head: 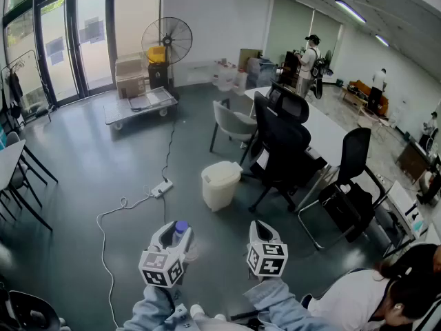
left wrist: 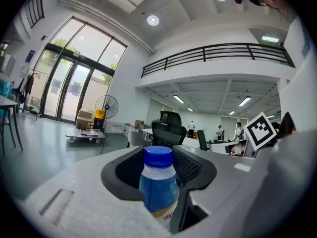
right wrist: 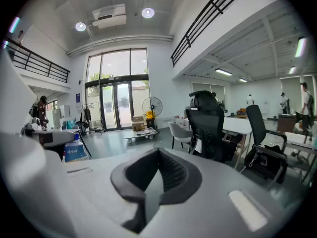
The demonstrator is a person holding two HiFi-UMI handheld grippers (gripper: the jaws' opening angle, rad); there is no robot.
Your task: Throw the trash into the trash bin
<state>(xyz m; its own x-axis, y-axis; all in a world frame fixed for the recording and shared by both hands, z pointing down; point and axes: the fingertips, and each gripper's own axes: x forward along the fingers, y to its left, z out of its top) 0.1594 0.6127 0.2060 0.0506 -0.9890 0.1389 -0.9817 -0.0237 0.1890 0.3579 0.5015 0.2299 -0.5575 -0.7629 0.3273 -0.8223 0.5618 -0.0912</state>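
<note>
Left gripper [head: 173, 236]: fingers [left wrist: 124, 172] are clamping an upright blue-capped plastic bottle [left wrist: 158, 182].
Right gripper [head: 262, 232]: fingers [right wrist: 133, 175] are resting together, gripping nothing.
Cream trash bin [head: 220, 185]: is standing on the floor ahead, beside a black office chair [head: 286, 143].

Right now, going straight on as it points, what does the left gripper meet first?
Free air ahead of the left gripper and its bottle, then probably the black office chair; the trash bin sits lower. Depth unclear.

- The bottle [left wrist: 158, 182] has a blue cap and a blue label.
- The trash bin [head: 220, 185], at twelve o'clock from the grippers, is cream.
- The left gripper [head: 178, 232] and right gripper [head: 260, 226] are pale grey with black-and-white square markers.
- The office chair [head: 286, 140] is black.
</note>
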